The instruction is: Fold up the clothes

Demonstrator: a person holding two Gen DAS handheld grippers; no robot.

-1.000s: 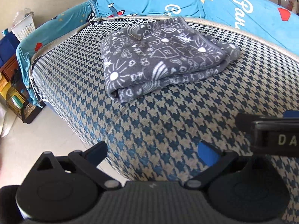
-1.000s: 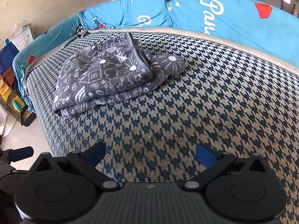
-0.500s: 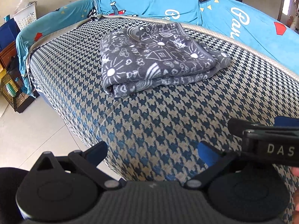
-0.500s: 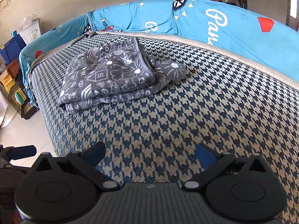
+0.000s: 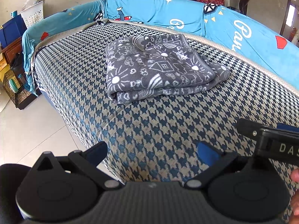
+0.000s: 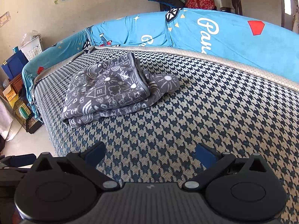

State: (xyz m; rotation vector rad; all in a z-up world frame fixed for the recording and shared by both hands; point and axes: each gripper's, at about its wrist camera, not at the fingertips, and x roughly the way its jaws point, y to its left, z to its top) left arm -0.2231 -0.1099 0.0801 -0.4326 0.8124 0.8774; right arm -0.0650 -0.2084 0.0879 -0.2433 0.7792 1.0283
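Note:
A grey fleece garment (image 5: 155,69) with white doodle prints lies folded in a thick rectangle on the houndstooth mattress (image 5: 168,130). It also shows in the right wrist view (image 6: 112,91), with a rounded lump sticking out of its right side. My left gripper (image 5: 152,154) is open and empty, well short of the garment, above the mattress's near corner. My right gripper (image 6: 149,155) is open and empty, also well back from it. The right gripper's body shows at the right edge of the left wrist view (image 5: 271,143).
A bright blue printed cover (image 6: 214,31) runs along the far side of the mattress. The mattress edge drops to a tiled floor (image 5: 28,134) on the left. A wire cage (image 5: 15,87), boxes and a white basket (image 5: 33,16) stand by the left wall.
Both grippers have pulled back and risen from the folded garment, so it looks smaller and more of the room shows. Both stay open.

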